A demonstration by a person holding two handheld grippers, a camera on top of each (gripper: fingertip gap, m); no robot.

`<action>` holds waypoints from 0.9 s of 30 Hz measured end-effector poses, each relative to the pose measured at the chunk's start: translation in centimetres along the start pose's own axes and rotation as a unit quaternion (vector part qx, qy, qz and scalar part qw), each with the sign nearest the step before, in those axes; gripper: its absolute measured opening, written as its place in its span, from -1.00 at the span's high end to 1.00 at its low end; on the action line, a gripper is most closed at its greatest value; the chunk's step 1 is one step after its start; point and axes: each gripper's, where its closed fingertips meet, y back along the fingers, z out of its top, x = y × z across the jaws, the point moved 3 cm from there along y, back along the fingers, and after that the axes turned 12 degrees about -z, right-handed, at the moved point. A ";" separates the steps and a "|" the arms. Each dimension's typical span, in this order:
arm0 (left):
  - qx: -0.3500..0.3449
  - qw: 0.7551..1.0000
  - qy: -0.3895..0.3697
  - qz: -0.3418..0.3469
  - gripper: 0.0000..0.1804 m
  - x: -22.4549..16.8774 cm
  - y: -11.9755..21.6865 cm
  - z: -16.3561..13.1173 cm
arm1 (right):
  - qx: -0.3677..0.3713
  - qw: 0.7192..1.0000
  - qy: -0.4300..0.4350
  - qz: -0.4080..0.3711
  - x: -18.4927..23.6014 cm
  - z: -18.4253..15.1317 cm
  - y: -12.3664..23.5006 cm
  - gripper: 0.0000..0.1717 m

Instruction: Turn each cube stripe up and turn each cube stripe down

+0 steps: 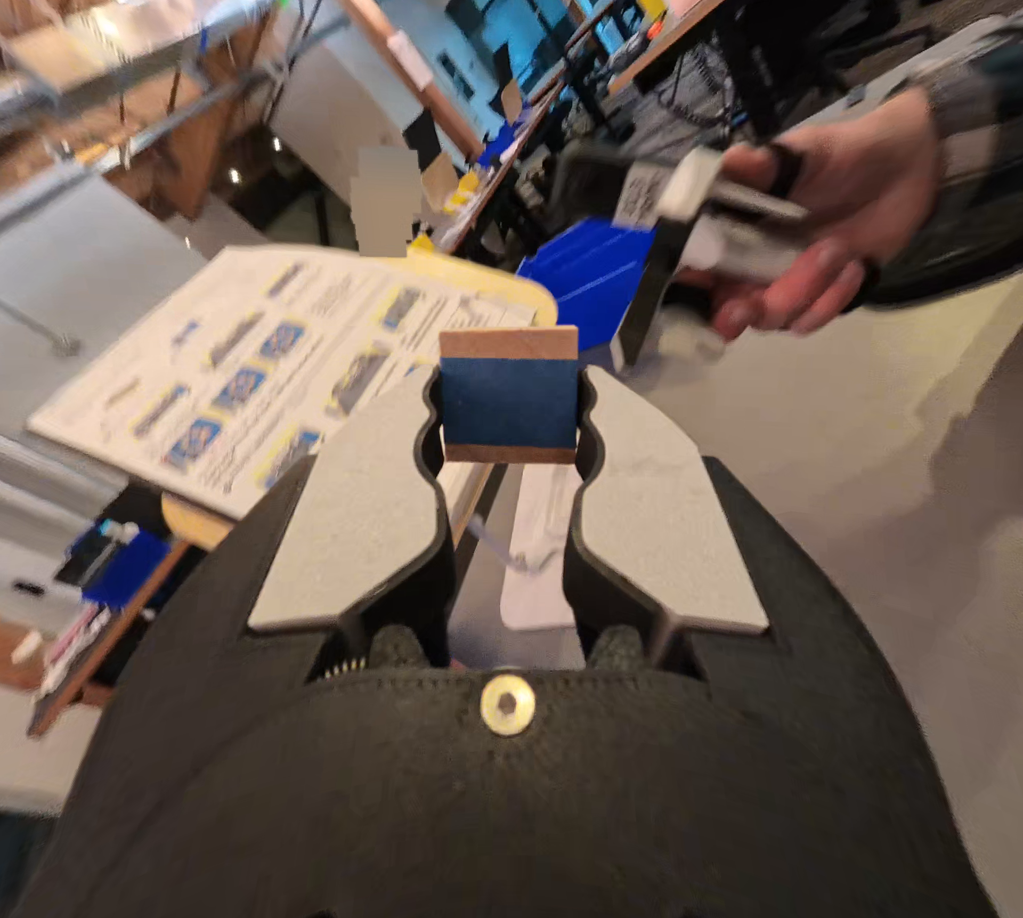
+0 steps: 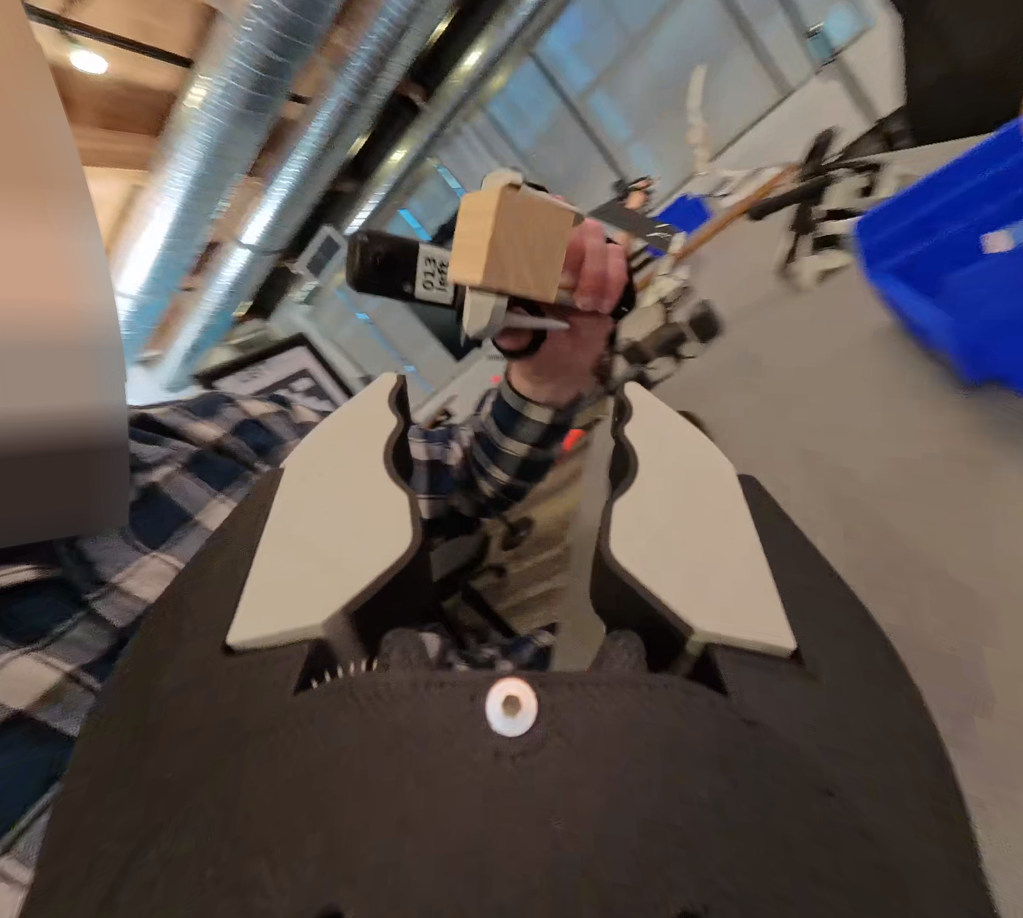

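The left tongs [image 1: 509, 407] are closed partway on a wooden cube [image 1: 508, 396], both pads pressed flat against its two sides, so it's properly gripped. The cube is up in the air, not sitting on the worktop [image 1: 830, 448]. Its face toward the camera has a wide dark blue stripe [image 1: 508, 401] running across from pad to pad, with bare wood strips above and below. It's a cube, so no real long axis; the stripe band runs side to side. From the right wrist view the same cube [image 2: 512, 246] shows only plain wood faces, pinched at the tips of the left tongs [image 2: 498, 249] and held by a hand [image 2: 570, 316] in a plaid sleeve [image 2: 515, 443].

The right tongs [image 2: 508, 426] are wide open with nothing between the pads, clear of the cube. In the left view they [image 1: 631, 338] sit just off to the right of the cube, blurred. A blue bin [image 1: 592, 271] and a printed sheet [image 1: 265, 365] sit behind.
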 end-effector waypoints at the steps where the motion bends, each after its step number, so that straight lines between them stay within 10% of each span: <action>1: -0.012 1.000 -0.017 -0.006 0.50 -1.0 -0.6 1.2 | 0.008 0.999 -0.015 0.029 0.6 0.0 -0.8 0.17; 7: -0.052 0.995 -0.066 -0.046 0.50 -4.8 -3.2 4.6 | 0.033 0.990 -0.049 0.130 3.9 -0.8 -2.8 0.17; 10: -0.067 0.994 -0.068 -0.051 0.50 -5.5 -3.6 5.2 | 0.024 0.986 -0.041 0.157 5.2 -0.7 -2.4 0.49; 16: -0.084 0.993 -0.072 -0.030 0.45 -5.6 -4.0 5.4 | 0.018 0.995 0.015 0.094 5.5 0.0 -0.8 0.48; 21: -0.055 0.998 -0.036 0.012 0.58 -3.3 -1.7 3.0 | 0.014 0.975 0.127 -0.180 1.1 7.5 7.1 0.49; 27: 0.014 0.999 0.021 0.034 0.94 -2.2 1.0 -2.1 | 0.111 0.793 0.159 -0.578 -12.3 17.6 23.6 0.49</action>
